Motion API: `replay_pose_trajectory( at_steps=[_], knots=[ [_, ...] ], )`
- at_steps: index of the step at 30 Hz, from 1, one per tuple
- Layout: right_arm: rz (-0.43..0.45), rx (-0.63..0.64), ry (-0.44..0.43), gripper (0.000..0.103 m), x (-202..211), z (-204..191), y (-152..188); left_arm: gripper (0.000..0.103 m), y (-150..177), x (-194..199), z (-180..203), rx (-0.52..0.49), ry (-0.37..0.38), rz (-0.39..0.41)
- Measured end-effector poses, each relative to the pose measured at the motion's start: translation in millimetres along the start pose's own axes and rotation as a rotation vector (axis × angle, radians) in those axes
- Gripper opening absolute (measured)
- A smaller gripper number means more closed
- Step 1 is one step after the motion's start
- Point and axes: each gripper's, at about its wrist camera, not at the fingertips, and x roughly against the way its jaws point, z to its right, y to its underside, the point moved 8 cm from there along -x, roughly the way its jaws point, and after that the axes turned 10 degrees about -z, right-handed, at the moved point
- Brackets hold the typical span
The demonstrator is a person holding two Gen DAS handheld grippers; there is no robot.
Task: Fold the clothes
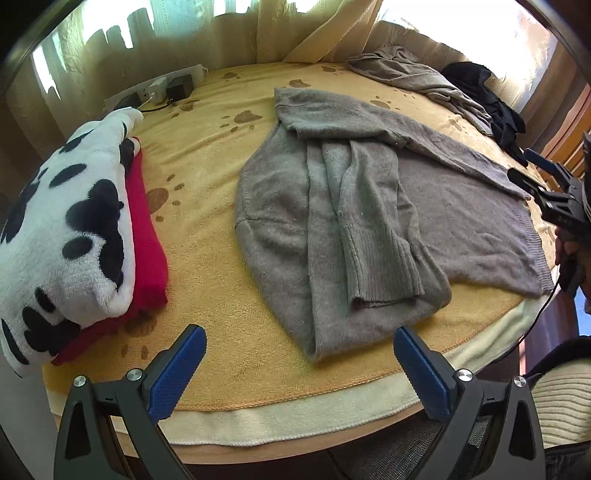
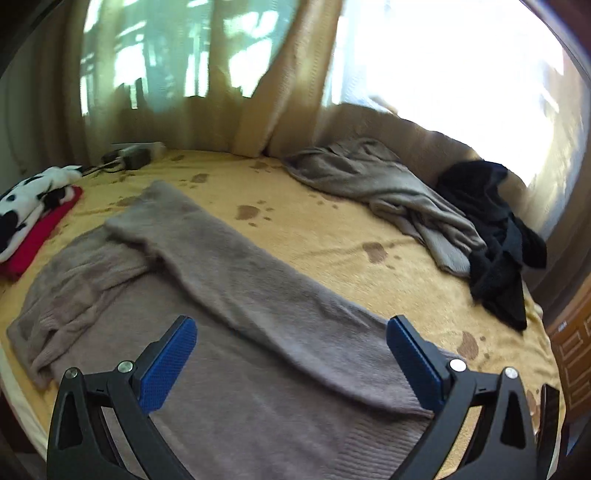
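Left wrist view: grey sweater [image 1: 369, 221] is spread on the yellow paw-print blanket [image 1: 207, 206], roughly mid-table, lying sideways to me.

Sweater so far: both sleeves look folded in over the body, one hanging down the middle, the other [image 2: 258, 288] crossing on top toward the right edge. So I'd say it's halfway folded, sleeves done, body not yet doubled over.

Left gripper [image 1: 299, 354]: blue pads spread wide, nothing between them, hovering just off the near edge of the sweater.

Right gripper [image 2: 291, 354]: also released, pads wide apart, empty, hovering low over the sleeve end and hem at the right side. Can't tell if it touches the knit.

Done pile: spotted black-and-white fleece [image 1: 70, 229] stacked on a folded red piece [image 1: 147, 240] at the left; those look finished.

Still to do: crumpled beige garment [image 2: 384, 195] and a black garment [image 2: 495, 236] heaped at the far right, untouched as far as I can see.

Overall: my guess, two items down, one in progress, two waiting.

Other stuff: power strip [image 1: 162, 90] with chargers at the back by the curtain [image 1: 229, 33].
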Motion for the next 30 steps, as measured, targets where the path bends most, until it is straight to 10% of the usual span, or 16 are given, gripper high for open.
replay_pose_trajectory(
  at_steps=[9,13,30],
  knots=[
    [0.098,0.444,-0.233,0.100,41.5,-222.2,-4.7,0.103,2.0,7.5,-26.6,-0.022,0.016,0.011],
    [0.094,0.597,-0.260,0.083,29.5,-280.9,9.5,0.103,16.1,-1.9,-38.4,-0.007,0.025,-0.008],
    [-0.044,0.733,-0.279,0.034,-17.6,-342.2,36.9,0.103,47.1,-12.7,-60.8,0.053,0.078,-0.010]
  ],
)
